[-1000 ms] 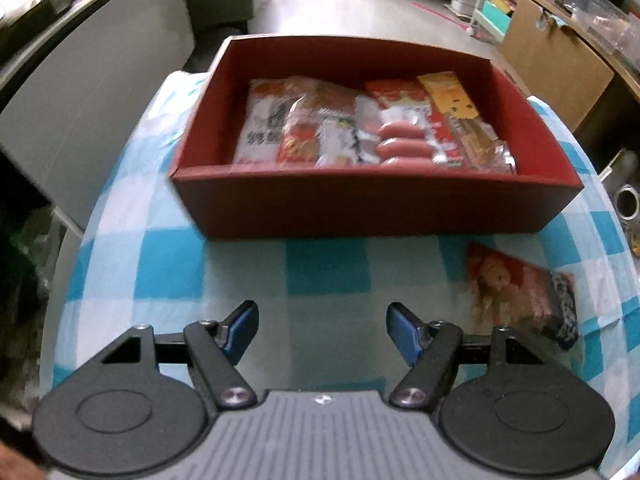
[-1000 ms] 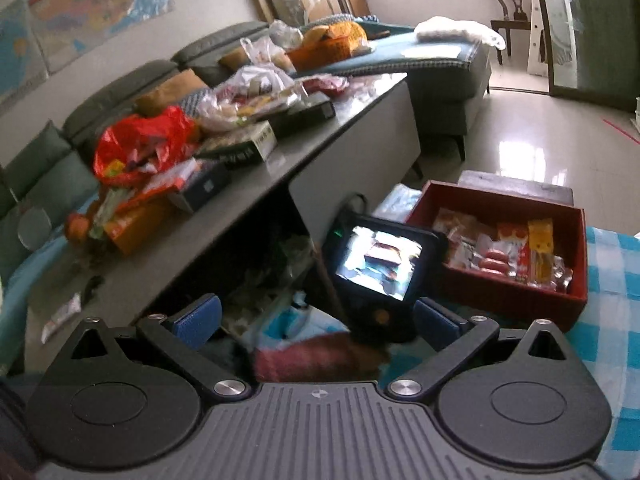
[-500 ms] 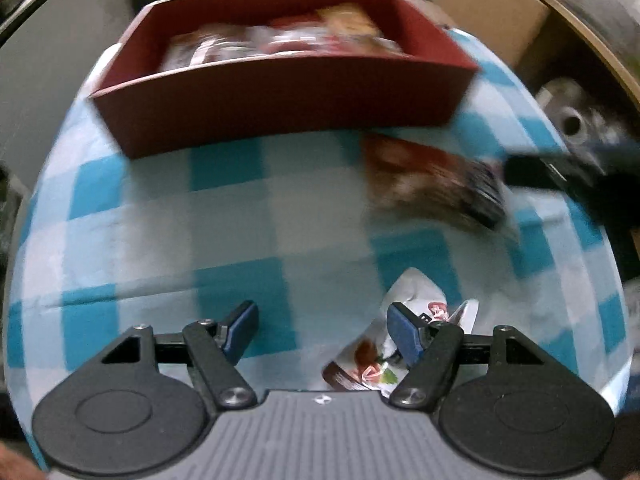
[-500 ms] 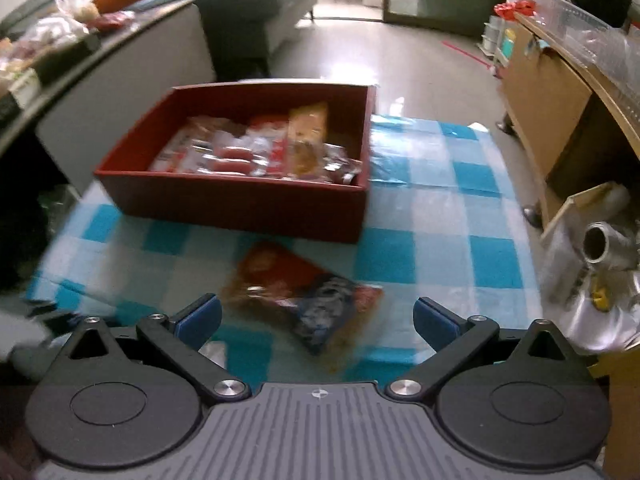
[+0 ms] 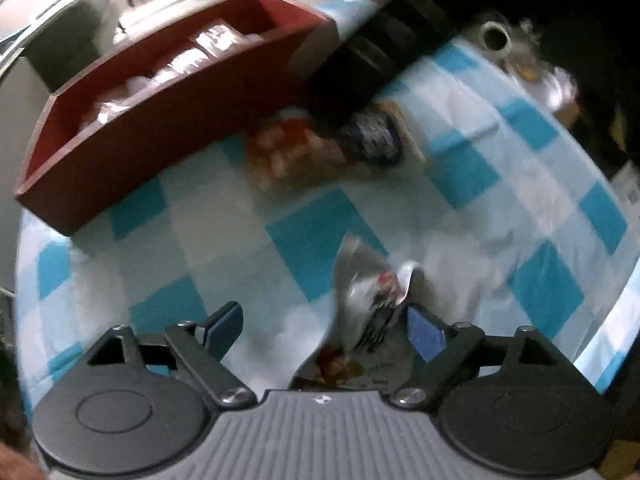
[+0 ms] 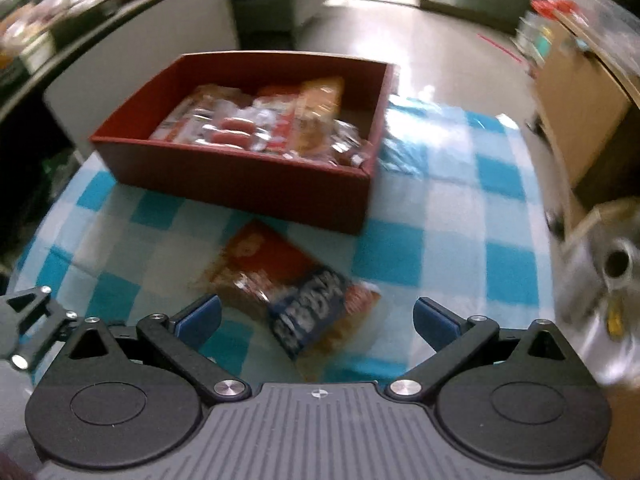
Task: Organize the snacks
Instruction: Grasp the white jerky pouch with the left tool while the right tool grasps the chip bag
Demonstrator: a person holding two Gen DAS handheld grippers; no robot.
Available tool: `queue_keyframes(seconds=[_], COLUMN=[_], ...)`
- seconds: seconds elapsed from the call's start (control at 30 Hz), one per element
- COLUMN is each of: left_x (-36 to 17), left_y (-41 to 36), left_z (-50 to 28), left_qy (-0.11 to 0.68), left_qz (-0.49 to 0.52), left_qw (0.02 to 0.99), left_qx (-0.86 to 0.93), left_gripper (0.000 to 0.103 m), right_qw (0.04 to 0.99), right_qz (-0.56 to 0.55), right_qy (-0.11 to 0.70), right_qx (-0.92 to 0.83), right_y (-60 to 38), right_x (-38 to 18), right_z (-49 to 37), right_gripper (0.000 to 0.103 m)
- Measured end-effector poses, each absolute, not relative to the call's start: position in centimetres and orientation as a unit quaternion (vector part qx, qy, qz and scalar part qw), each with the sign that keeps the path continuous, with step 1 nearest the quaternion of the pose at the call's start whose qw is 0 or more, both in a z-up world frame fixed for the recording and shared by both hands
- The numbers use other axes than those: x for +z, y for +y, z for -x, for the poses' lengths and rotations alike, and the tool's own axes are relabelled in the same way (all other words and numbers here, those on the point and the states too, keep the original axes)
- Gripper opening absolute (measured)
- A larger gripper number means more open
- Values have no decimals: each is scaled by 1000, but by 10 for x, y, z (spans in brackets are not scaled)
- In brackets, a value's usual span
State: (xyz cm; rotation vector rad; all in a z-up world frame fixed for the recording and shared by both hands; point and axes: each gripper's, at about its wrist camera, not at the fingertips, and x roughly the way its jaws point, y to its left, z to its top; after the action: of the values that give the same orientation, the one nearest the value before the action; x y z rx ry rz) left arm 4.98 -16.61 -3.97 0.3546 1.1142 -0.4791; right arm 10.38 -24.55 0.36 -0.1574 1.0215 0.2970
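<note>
**Two open grippers, each over its own loose packet beside the snack box**

Right wrist view: the right gripper [image 6: 316, 316] is spread wide and holds nothing. The red-and-blue snack packet [image 6: 294, 292] lies flat on the blue-and-white checked tablecloth [image 6: 448, 216], directly ahead of the gripper and reaching in between its blue fingertips [image 6: 200, 316]. The packet's long axis runs diagonally, from far left to near right, so it lies oblique to the line joining the two fingers. Just beyond the packet, close to its far end, stands the red cardboard box [image 6: 240, 184], already holding sausage packs and other snacks; a strip along its right inner side looks unfilled.

Left wrist view: the left gripper [image 5: 324, 330] is likewise open and grips nothing. A small silver sachet [image 5: 370, 300] lies crumpled on the cloth at its right finger, lower end running under the gripper body; blur hides whether finger and sachet touch. The same red-and-blue packet [image 5: 320, 148] lies well ahead, beside the box [image 5: 132, 148], with the dark body of the right gripper [image 5: 372, 60] above it.

Judgement: the right gripper is much the nearer to the red-and-blue packet, the left to the sachet. A grasp across the packet's short width would likely need a wrist turn first.
</note>
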Motion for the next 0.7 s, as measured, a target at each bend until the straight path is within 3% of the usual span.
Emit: queue_keyframes(seconds=[0.1,0.17,0.23,0.47,0.7], left_x=[-36,-30,-27,-27,-31], left_y=[-164,-159,-150,-113,-90], left_z=[-49,-51,-56,-70,-81], left_qy=[512,512,517,539,552], left_qz=[-161,-150,-137,-99,-54], left_qw=[813,816,816,816,815], left_qx=[-225,-224,-219,-185,-166], left_gripper=[71,44,36,32,47], right_qw=[851,844,837,802,817], right_qz=[111,137,147,179,121], right_qy=[485,487,493,536,537], right_qx=[170,178,186,195,173], right_y=[-234,-225,-219,-207,-217], right_x=[0,-6,-15,-50,-54], right_z=[-116,-126,-135,-134,-131], right_gripper=[103,103,103,102,103])
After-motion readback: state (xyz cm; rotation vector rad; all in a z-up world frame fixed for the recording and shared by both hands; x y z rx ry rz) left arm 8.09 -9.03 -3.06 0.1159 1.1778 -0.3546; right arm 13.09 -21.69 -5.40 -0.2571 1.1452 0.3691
